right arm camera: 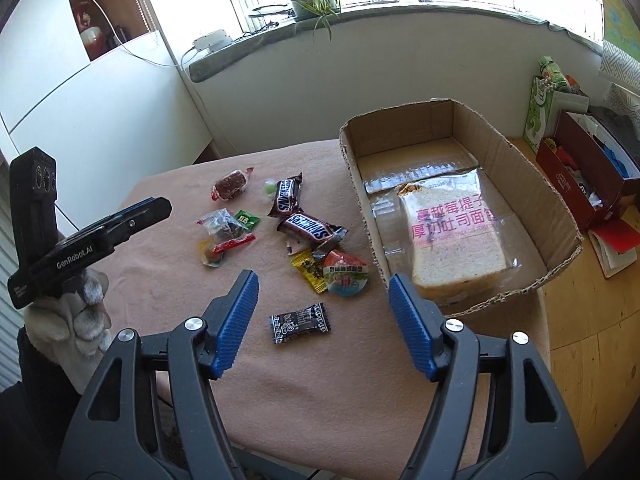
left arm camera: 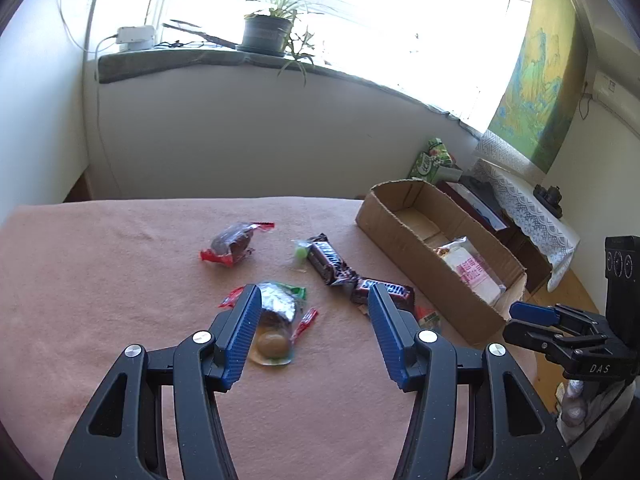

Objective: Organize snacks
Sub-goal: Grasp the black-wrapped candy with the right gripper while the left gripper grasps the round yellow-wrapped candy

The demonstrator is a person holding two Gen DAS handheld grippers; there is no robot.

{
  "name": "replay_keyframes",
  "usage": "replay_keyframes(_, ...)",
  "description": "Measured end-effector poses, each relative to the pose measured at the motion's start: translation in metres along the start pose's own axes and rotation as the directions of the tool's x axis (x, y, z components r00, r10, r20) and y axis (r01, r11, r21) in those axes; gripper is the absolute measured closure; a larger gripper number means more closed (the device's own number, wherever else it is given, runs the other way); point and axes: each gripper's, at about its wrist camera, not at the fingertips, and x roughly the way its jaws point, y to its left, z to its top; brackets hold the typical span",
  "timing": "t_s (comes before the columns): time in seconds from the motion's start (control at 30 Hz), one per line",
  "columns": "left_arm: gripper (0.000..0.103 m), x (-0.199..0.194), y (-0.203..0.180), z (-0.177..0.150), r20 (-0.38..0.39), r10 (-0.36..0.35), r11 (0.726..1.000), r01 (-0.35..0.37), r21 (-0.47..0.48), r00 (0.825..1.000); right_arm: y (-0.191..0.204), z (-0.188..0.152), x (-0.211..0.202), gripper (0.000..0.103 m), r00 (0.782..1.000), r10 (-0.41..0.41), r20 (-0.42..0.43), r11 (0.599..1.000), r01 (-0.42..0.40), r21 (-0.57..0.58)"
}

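Several wrapped snacks lie on the pink tablecloth (right arm camera: 168,280): two Snickers bars (right arm camera: 308,228) (left arm camera: 328,260), a red-ended dark sweet (right arm camera: 230,186) (left arm camera: 234,242), a foil and jelly pile (left arm camera: 276,320) (right arm camera: 224,232), a yellow packet with a round jelly cup (right arm camera: 344,276), and a black candy (right arm camera: 300,322). A cardboard box (right arm camera: 560,208) (left arm camera: 384,220) holds a bagged bread loaf (right arm camera: 452,232) (left arm camera: 472,268). My left gripper (left arm camera: 314,296) is open and empty above the foil pile. My right gripper (right arm camera: 322,280) is open and empty above the black candy.
The other gripper shows at each view's edge (left arm camera: 560,320) (right arm camera: 100,228). A windowsill with a potted plant (left arm camera: 268,32) lies beyond the table. A red box (right arm camera: 588,172) and green packet (right arm camera: 544,100) stand right of the cardboard box.
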Motion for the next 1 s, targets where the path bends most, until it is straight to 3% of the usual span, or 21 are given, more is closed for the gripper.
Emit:
replay_keyframes(0.3, 0.048, 0.02, 0.033, -0.027, -0.095, 0.013, 0.999, -0.017, -0.045, 0.995, 0.028, -0.051, 0.035, 0.033, 0.997, -0.009, -0.071, 1.0, 0.009, -0.003)
replay_keyframes(0.4, 0.057, 0.032, 0.034, -0.034, -0.132, 0.002, 0.999, -0.006, -0.037, 0.991, 0.027, -0.059, 0.049, 0.033, 0.995, -0.011, -0.1, 1.0, 0.014, 0.028)
replay_keyframes(0.67, 0.058, 0.049, 0.032, -0.037, -0.179, -0.018, 0.999, 0.012, -0.035, 0.984, 0.019, -0.058, 0.068, 0.033, 0.991, 0.018, -0.134, 0.996, -0.005, 0.092)
replay_keyframes(1.0, 0.058, 0.06, 0.03, -0.035, -0.198, 0.006, 1.0, -0.011, -0.023, 0.98, 0.034, -0.04, 0.091, 0.04, 0.99, -0.029, -0.139, 0.999, 0.032, 0.023)
